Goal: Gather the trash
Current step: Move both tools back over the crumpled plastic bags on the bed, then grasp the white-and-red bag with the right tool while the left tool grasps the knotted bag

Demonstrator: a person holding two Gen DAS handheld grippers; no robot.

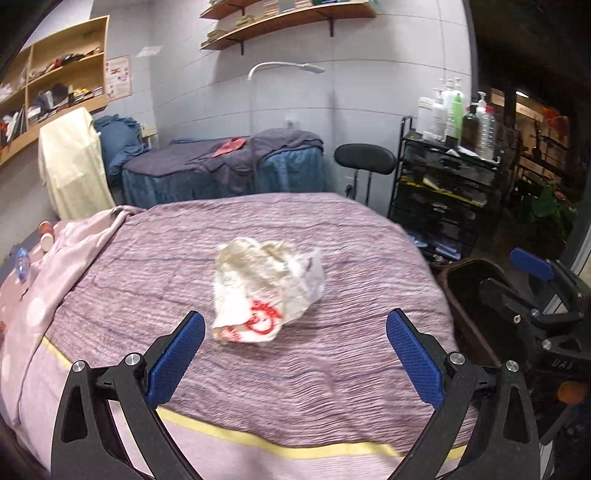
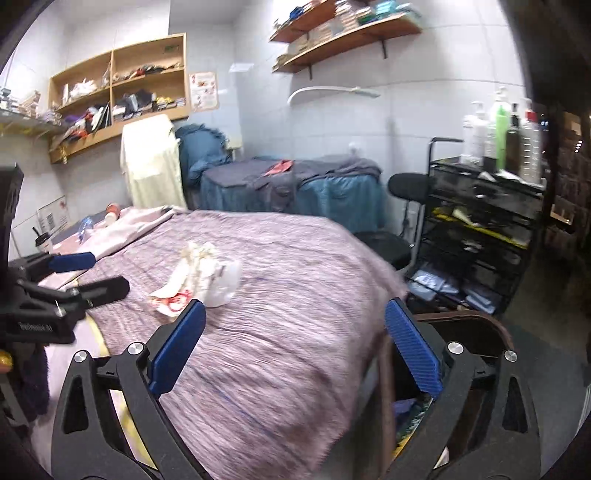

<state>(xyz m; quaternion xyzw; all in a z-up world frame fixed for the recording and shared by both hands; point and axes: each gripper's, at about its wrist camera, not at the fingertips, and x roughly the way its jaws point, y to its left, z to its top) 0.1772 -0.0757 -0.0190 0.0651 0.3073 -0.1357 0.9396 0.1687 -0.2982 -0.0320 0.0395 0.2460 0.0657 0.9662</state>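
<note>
Left tool [image 1: 295,334] gapes empty over the bed [image 1: 351,369], wrapper [image 1: 266,290] at its twelve o'clock. Right tool [image 2: 294,325] spread wide, empty; bin [image 2: 491,328] at three.

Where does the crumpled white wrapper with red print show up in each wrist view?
Left wrist: crumpled wrapper lies mid-frame on the purple bedspread, just ahead of the open left tool.
Right wrist: crumpled wrapper sits left of centre, beyond the left finger.
Shared landmark: the brown bin beside the bed.

Crumpled paper wrapper [image 1: 266,291] on wrinkled matt cloth bedspread [image 1: 332,369], wooden shelves [image 1: 288,22]
</note>
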